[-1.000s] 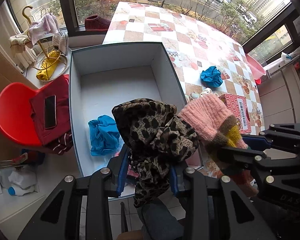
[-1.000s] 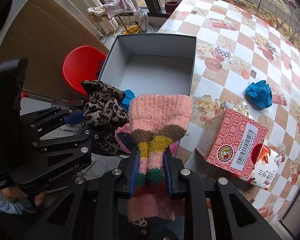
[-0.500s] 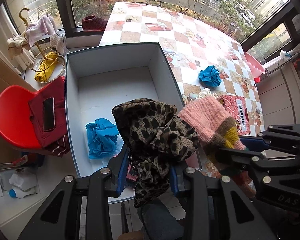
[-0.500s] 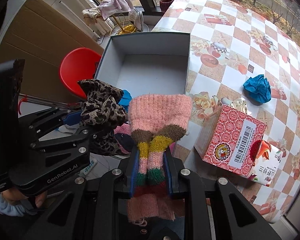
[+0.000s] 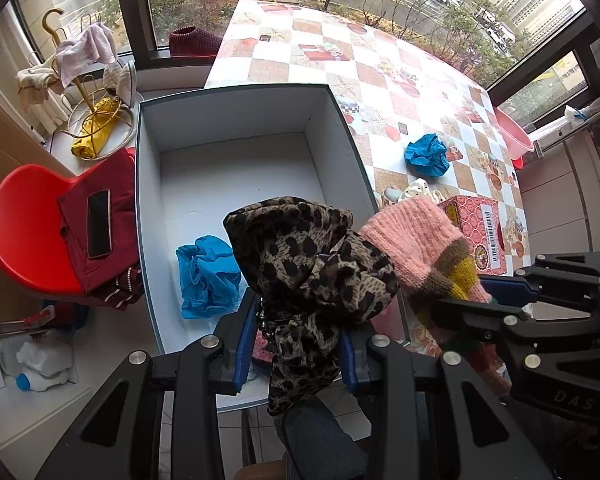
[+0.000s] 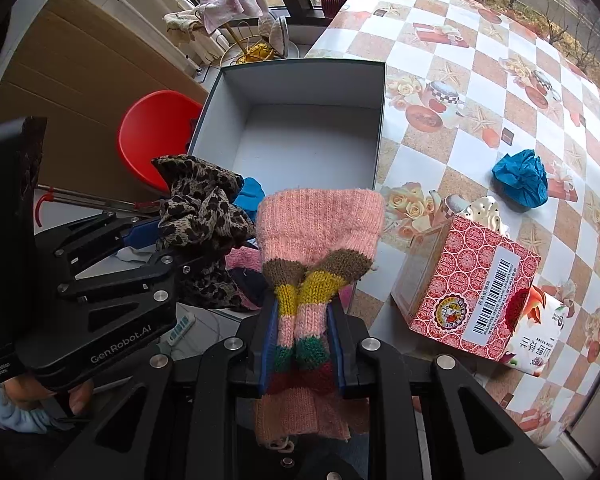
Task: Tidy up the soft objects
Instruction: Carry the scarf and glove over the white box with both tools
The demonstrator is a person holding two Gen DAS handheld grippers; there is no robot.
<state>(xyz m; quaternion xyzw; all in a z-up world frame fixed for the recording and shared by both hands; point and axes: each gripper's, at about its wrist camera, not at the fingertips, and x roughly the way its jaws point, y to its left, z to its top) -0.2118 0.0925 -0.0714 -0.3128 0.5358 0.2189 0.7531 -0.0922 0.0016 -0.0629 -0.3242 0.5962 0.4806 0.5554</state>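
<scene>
My left gripper (image 5: 296, 344) is shut on a leopard-print cloth (image 5: 312, 272), held above the near end of an open grey box (image 5: 236, 148). My right gripper (image 6: 302, 340) is shut on a pink striped knit sock (image 6: 320, 232), held just right of the left gripper, over the box's near right corner. The leopard cloth (image 6: 202, 208) and the left gripper also show in the right wrist view. A crumpled blue cloth (image 5: 208, 276) lies inside the box. Another blue cloth (image 5: 427, 155) lies on the checkered table (image 5: 340, 52). More fabric below the grippers is mostly hidden.
A red patterned carton (image 6: 464, 284) and a tissue pack (image 6: 536, 336) stand on the table right of the box, with a white dotted cloth (image 6: 482, 210) behind them. A red chair (image 5: 24, 232) with a phone on red fabric stands left of the box.
Both grippers, still holding their cloths, have shifted slightly; the box and table sit a little lower and nearer in the views. The grips have not changed.
</scene>
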